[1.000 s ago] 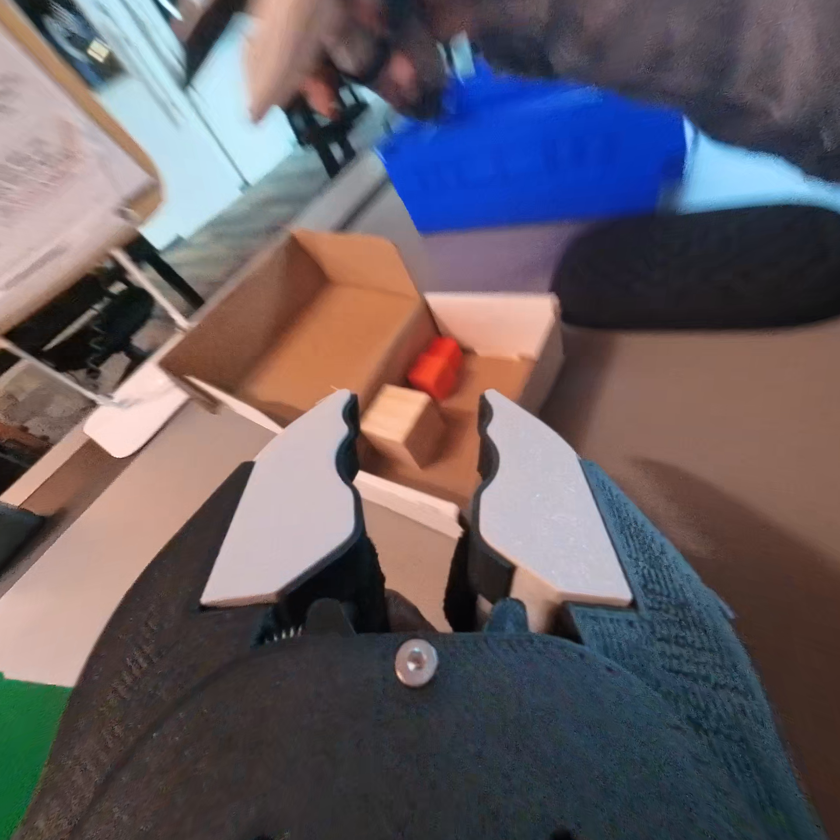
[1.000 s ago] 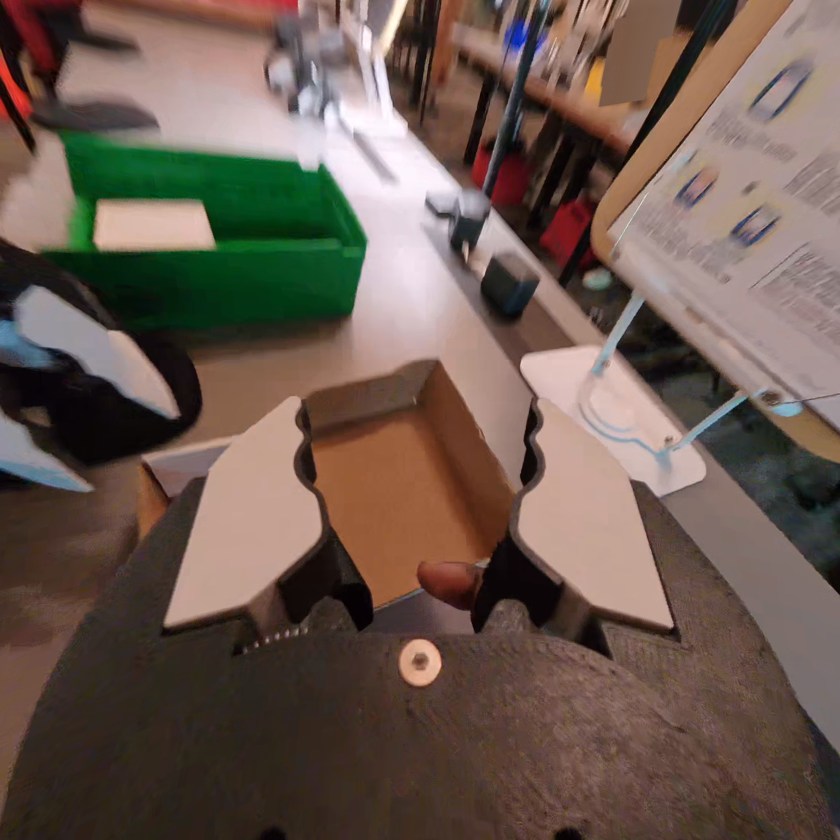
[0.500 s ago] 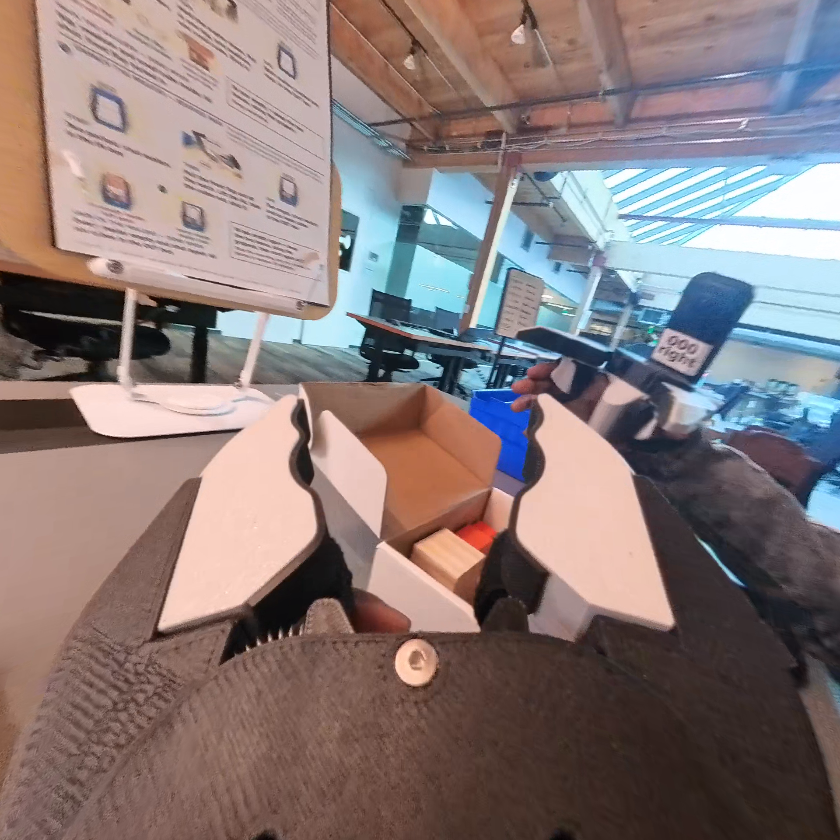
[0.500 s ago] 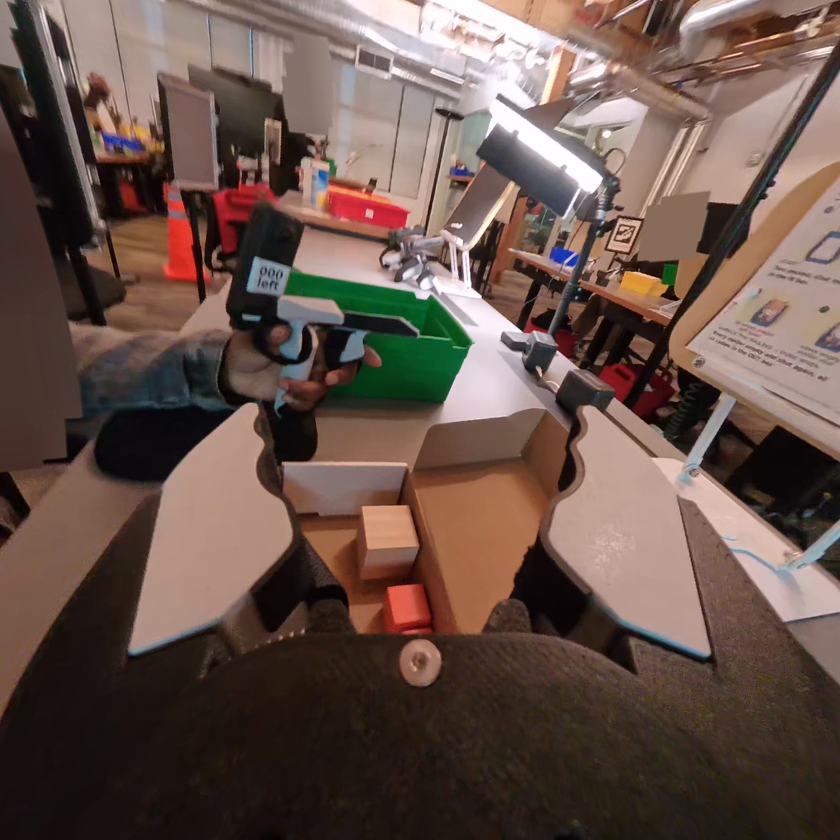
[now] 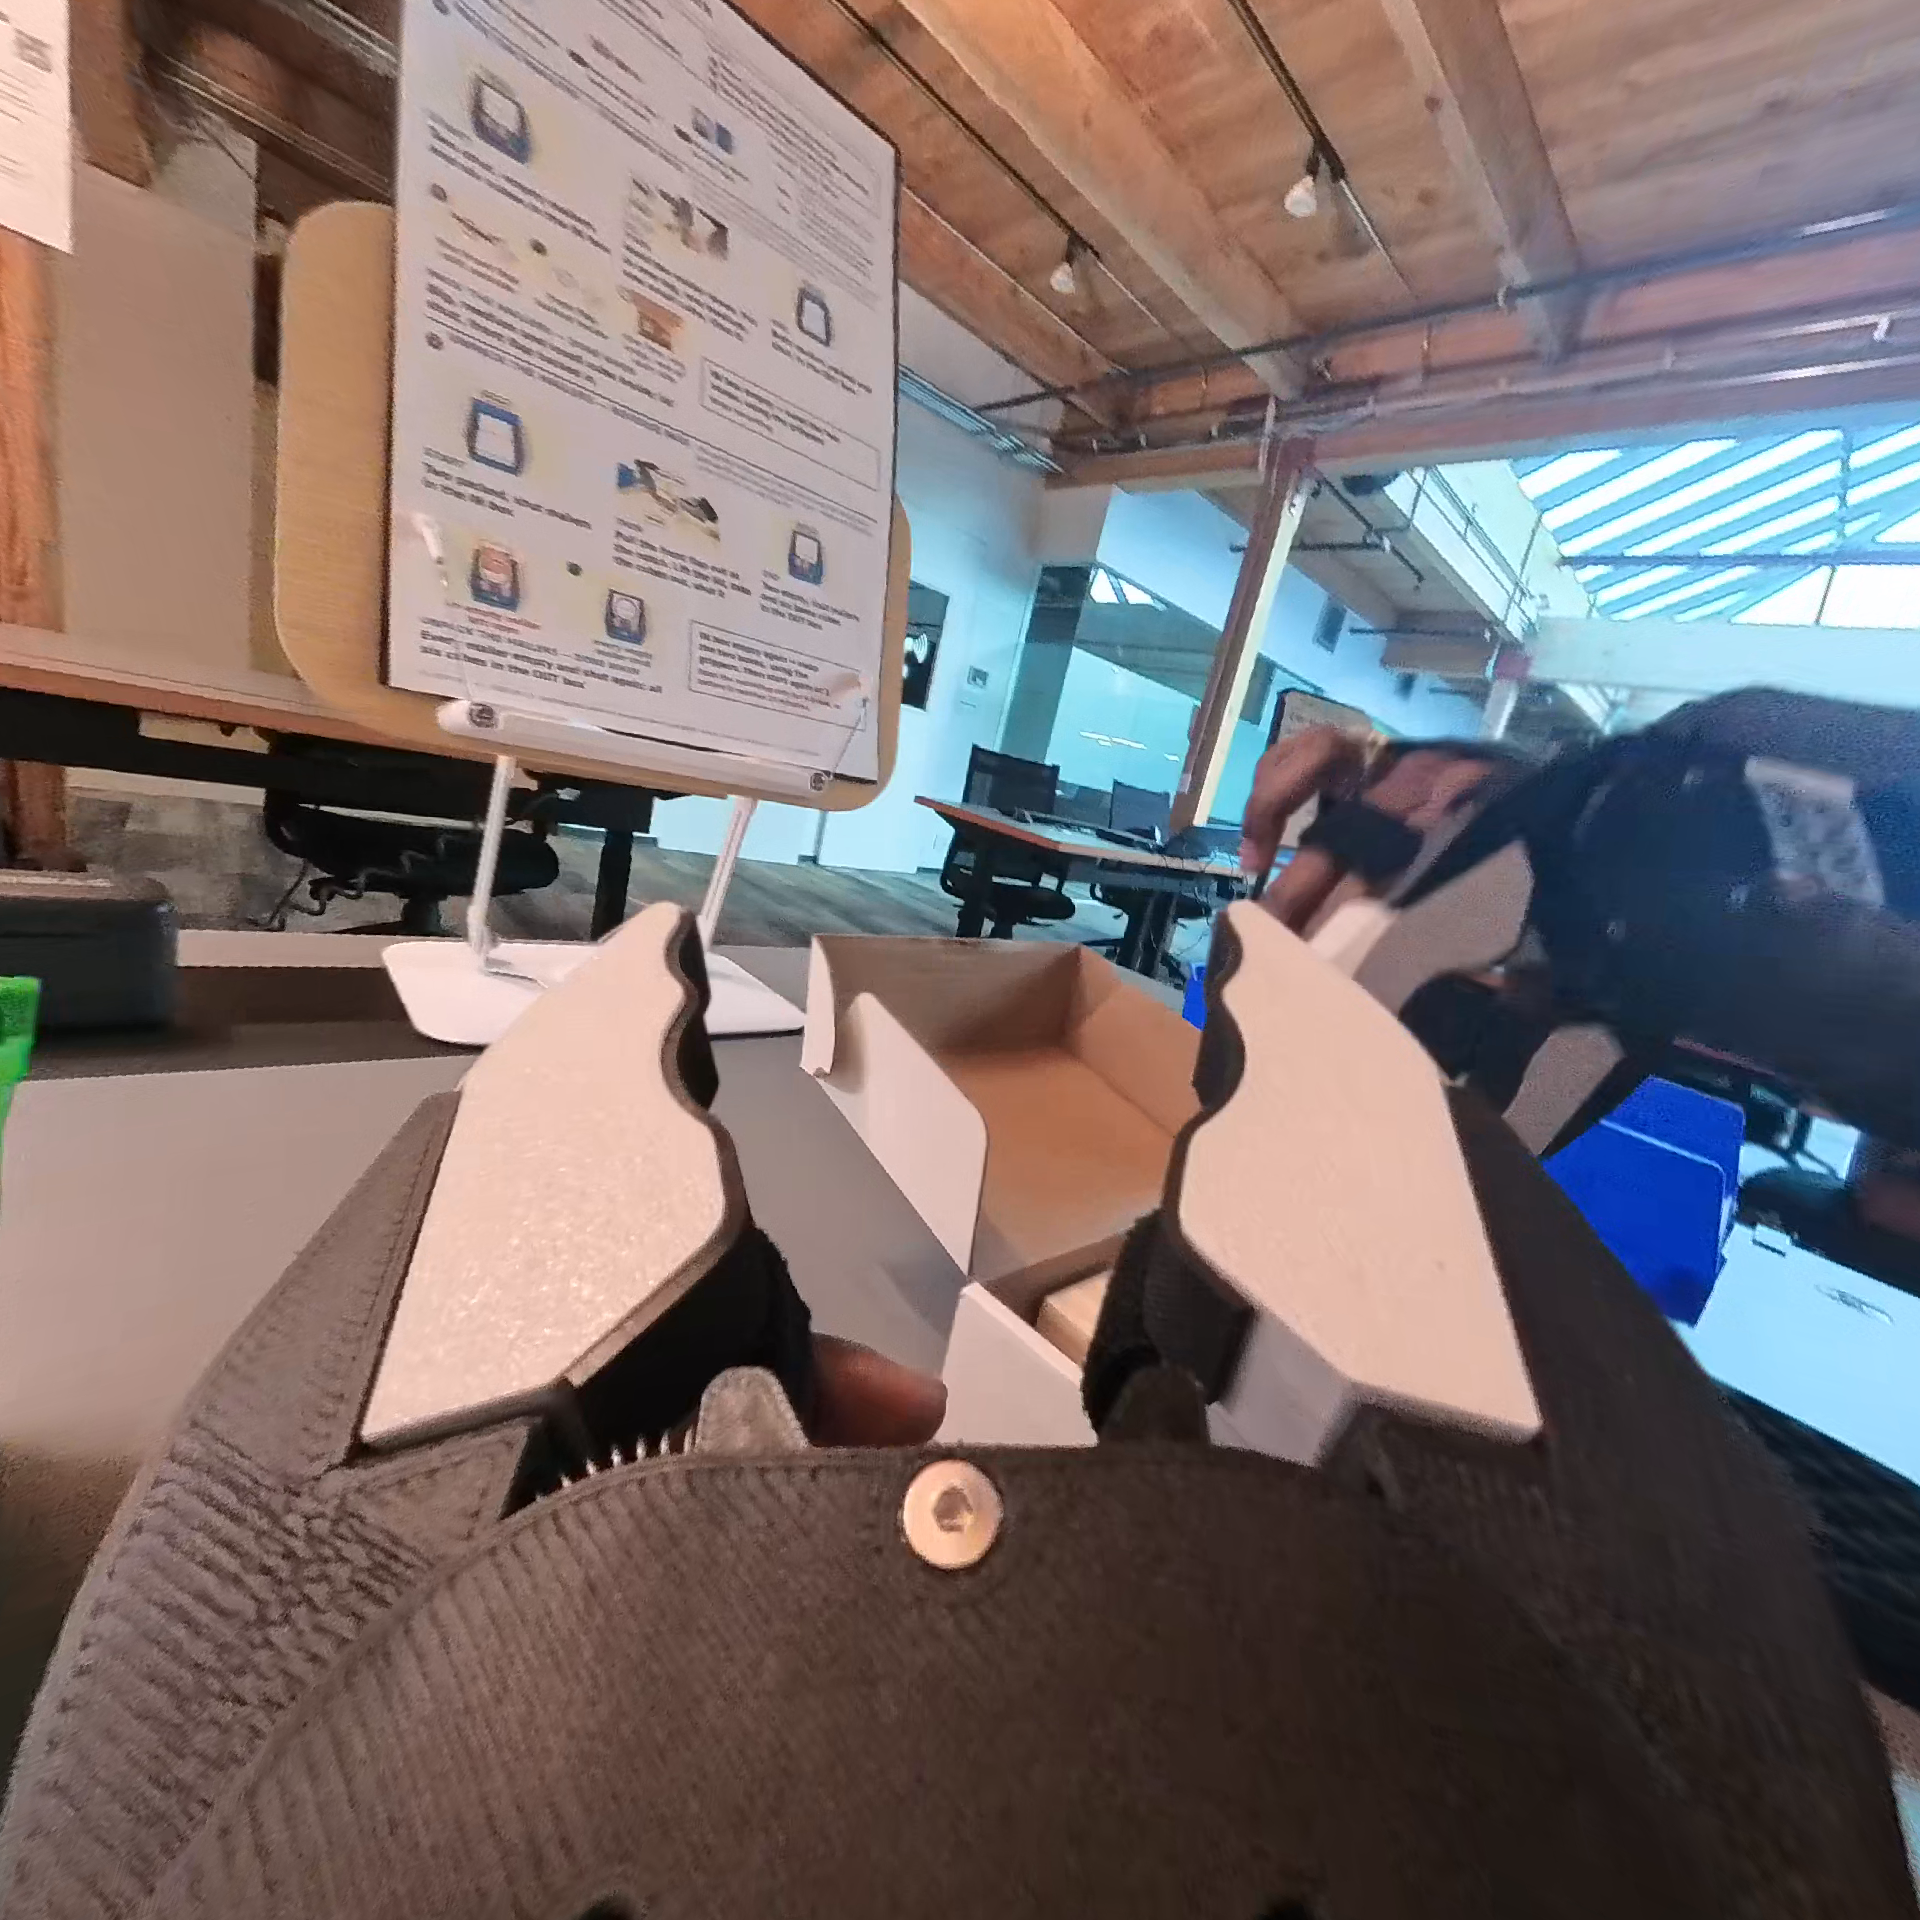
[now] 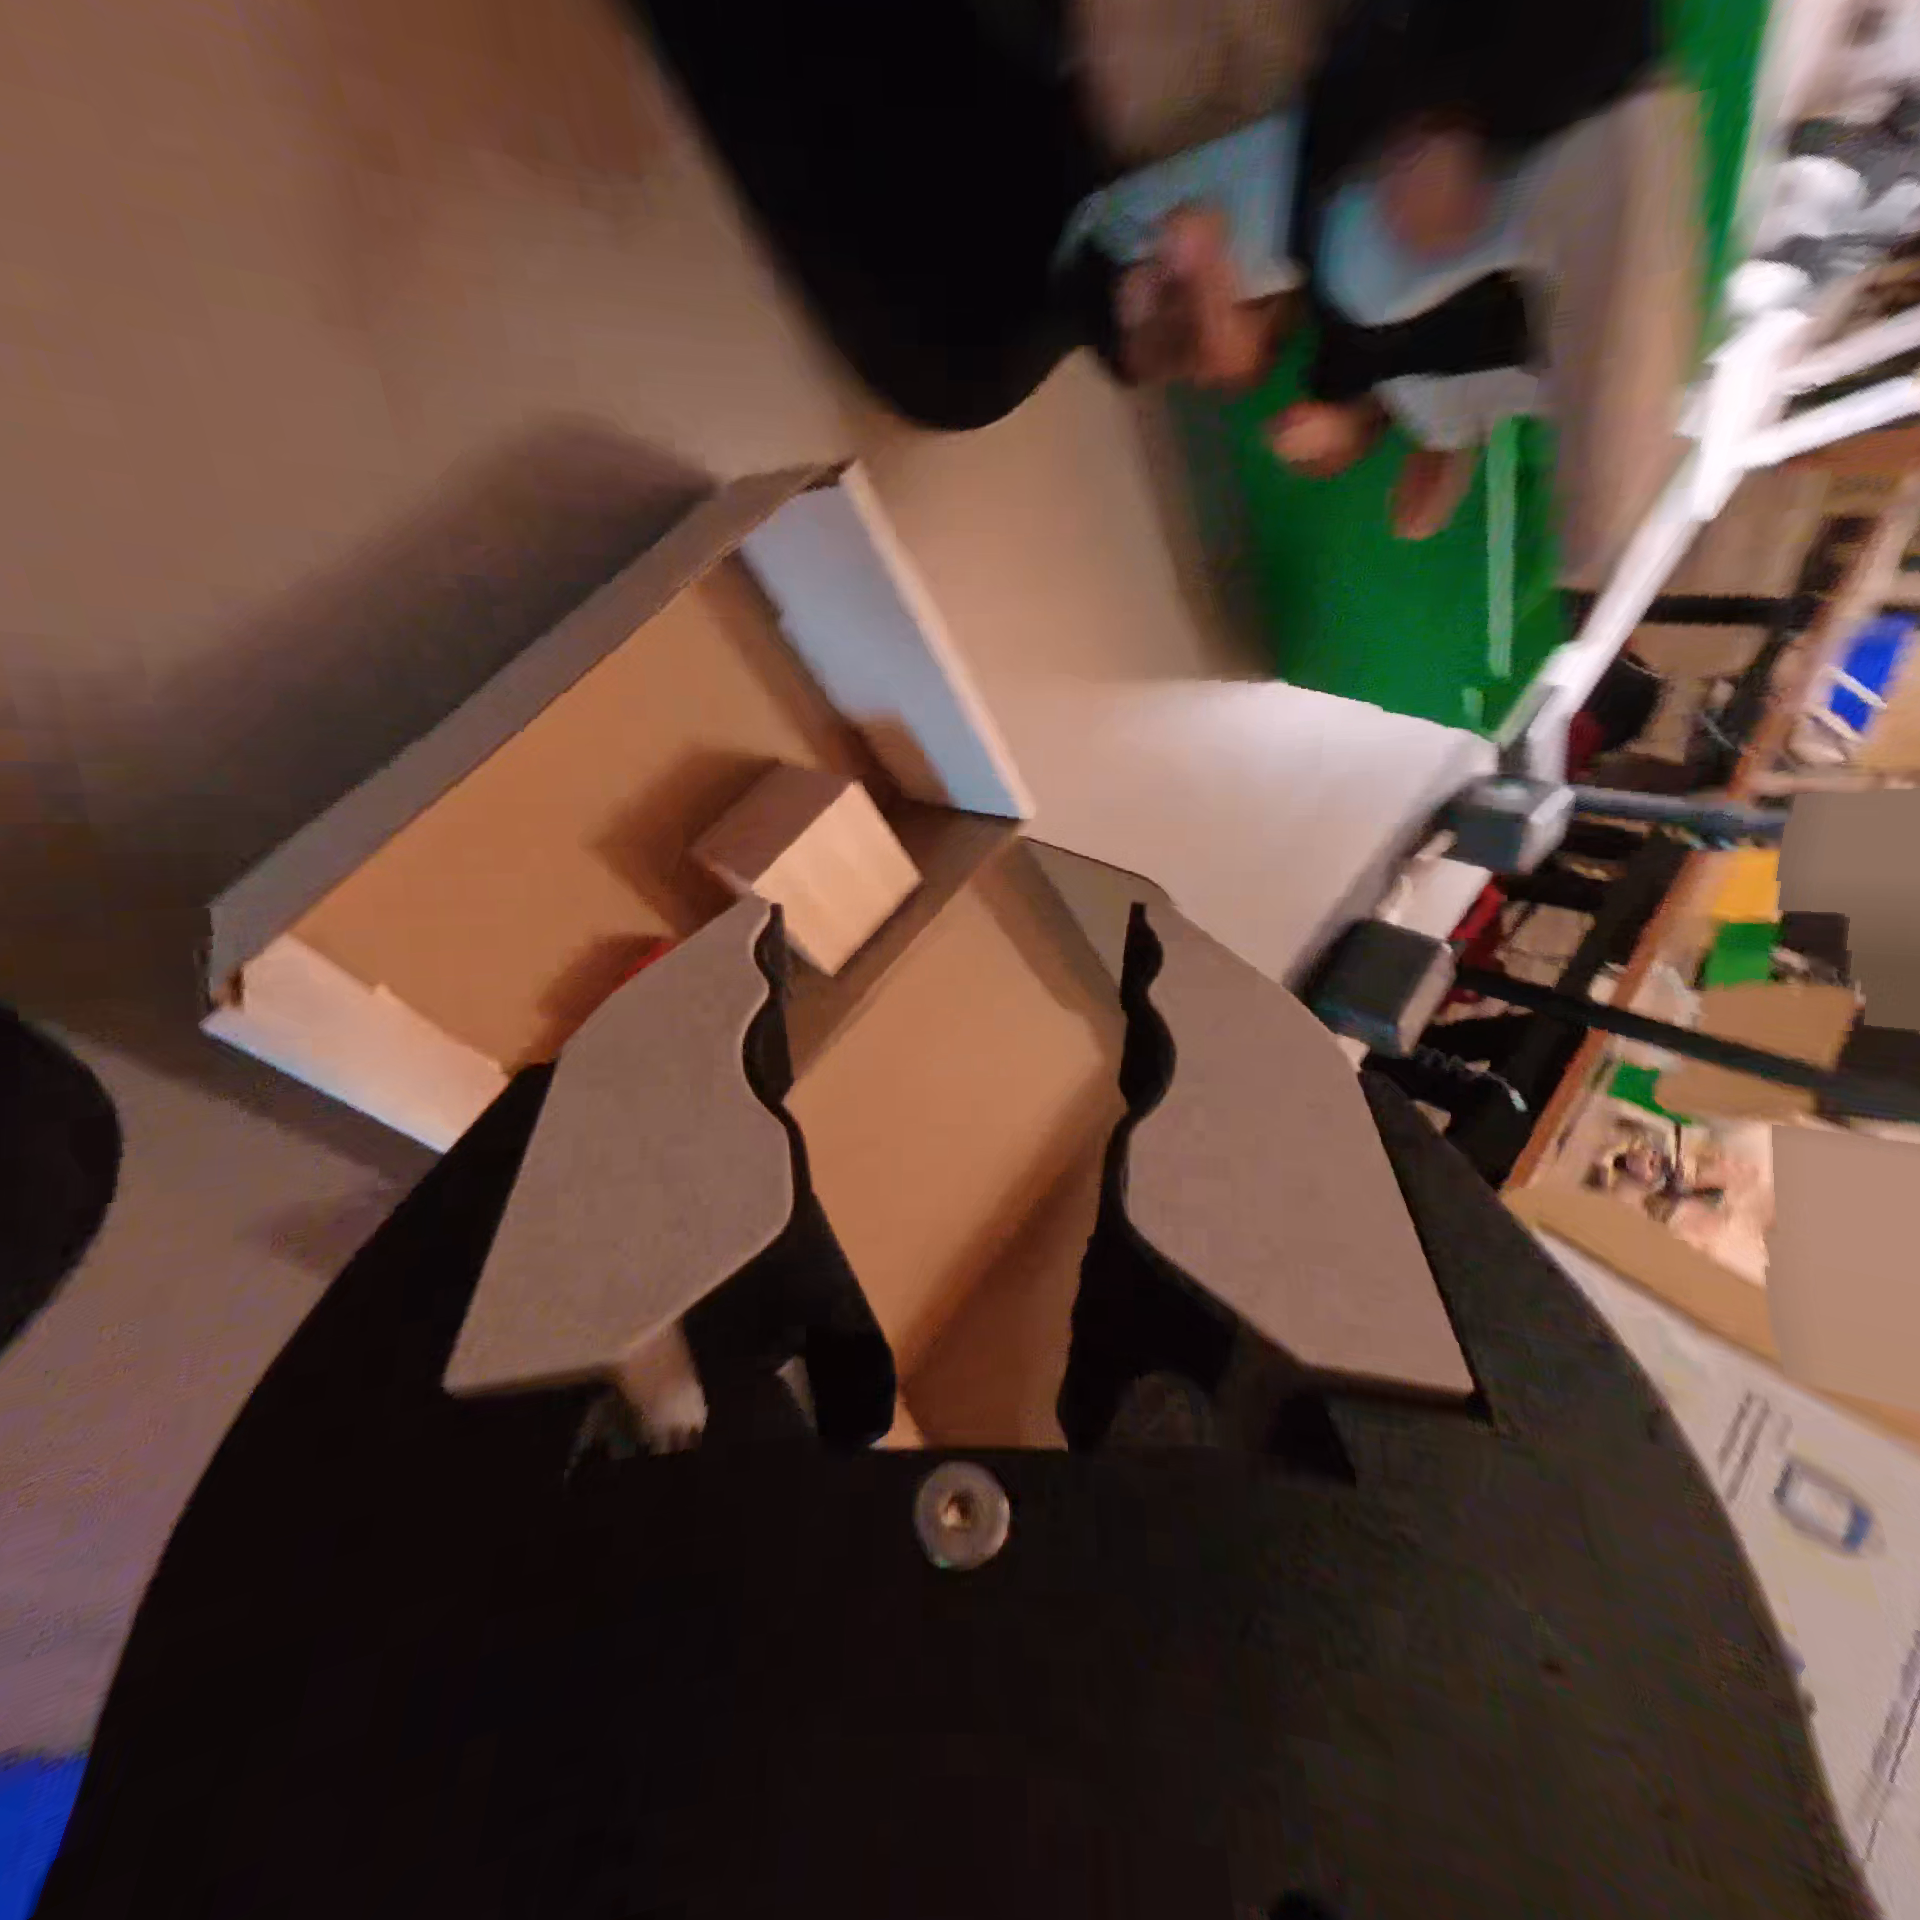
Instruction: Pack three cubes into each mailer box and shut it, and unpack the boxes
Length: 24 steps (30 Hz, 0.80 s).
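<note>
An open mailer box [image 5: 904, 1101], white outside and brown inside, lies on the table. My left gripper [image 5: 951, 997] is open and empty, low at the box's near corner, with the box wall between its fingers. A wooden cube [image 5: 1070, 1311] barely shows behind that wall. In the right wrist view, my right gripper [image 6: 956, 923] is open and empty, tilted above the box [image 6: 582, 790] and its open lid. The wooden cube [image 6: 821, 883] lies inside, just past the fingertips. A sliver of a red cube [image 6: 644, 951] shows beside the left finger.
An instruction board on a white stand [image 5: 644, 416] stands behind the box. A blue bin [image 5: 1642, 1195] is to the right and a green bin [image 6: 1351, 540] to the left. A person's hand [image 5: 1320, 810] on the right gripper's handle hovers over the box's far right side. The wooden cube [image 6: 821, 883] is closer to my right gripper, around 7 cm from its tips; the left tips are 15 cm off.
The right wrist view has rolled and tipped down over the box and lid, with motion blur. My left gripper has sunk lower at the box corner, so the cubes are mostly hidden from it.
</note>
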Available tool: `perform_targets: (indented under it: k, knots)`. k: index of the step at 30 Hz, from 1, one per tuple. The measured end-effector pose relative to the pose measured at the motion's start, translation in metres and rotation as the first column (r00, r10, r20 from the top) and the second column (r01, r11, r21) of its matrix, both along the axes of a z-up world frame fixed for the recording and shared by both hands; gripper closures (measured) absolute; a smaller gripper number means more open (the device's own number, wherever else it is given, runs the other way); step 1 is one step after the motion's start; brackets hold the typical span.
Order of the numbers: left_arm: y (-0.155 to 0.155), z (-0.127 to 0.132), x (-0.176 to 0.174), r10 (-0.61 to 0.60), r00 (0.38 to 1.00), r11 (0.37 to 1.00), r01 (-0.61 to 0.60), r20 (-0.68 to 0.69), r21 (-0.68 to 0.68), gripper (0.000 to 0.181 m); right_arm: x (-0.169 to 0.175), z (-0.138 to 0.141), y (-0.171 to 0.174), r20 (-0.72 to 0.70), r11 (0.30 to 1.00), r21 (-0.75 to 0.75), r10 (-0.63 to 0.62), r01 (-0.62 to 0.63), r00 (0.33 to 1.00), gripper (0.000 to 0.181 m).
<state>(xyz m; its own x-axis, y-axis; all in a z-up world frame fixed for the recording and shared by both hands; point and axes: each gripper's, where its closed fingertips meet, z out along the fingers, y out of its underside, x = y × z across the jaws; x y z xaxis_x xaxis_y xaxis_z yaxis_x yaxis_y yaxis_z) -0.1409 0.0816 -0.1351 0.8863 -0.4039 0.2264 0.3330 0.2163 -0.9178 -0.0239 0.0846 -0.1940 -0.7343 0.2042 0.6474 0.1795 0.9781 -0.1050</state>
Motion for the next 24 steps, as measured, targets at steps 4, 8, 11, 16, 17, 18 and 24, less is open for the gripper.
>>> perform_targets:
  k: [4,8,11,16,17,18,24]
  knots:
    - [0.000,0.001,-0.002,0.010,1.000,1.000,-0.010,-0.007,0.008,0.090,-0.006,-0.037,0.009,0.205,0.982,0.152,0.081,-0.113,0.975,0.118]
    - [-0.001,0.002,0.000,0.006,1.000,1.000,-0.006,-0.021,0.016,0.091,-0.010,-0.058,0.019,0.365,0.934,0.277,0.114,-0.224,0.924,0.122]
    - [-0.002,0.003,0.000,0.004,1.000,1.000,-0.004,-0.020,0.017,0.091,-0.011,-0.070,0.021,0.451,0.907,0.306,0.131,-0.290,0.883,0.127]
    - [-0.002,0.004,0.002,0.001,0.999,1.000,-0.001,-0.035,0.021,0.091,-0.015,-0.078,0.025,0.509,0.878,0.338,0.133,-0.339,0.850,0.131]
    - [-0.002,0.004,0.003,0.004,0.999,1.000,-0.003,-0.042,0.020,0.091,-0.016,-0.079,0.026,0.517,0.870,0.345,0.138,-0.353,0.845,0.131]
    - [-0.002,0.003,0.003,0.003,0.999,1.000,-0.003,-0.047,0.020,0.092,-0.016,-0.081,0.026,0.525,0.863,0.350,0.143,-0.366,0.839,0.131]
    - [-0.002,0.002,0.006,-0.005,0.998,1.000,0.006,-0.061,0.015,0.092,-0.014,-0.087,0.026,0.557,0.852,0.359,0.132,-0.381,0.820,0.137]
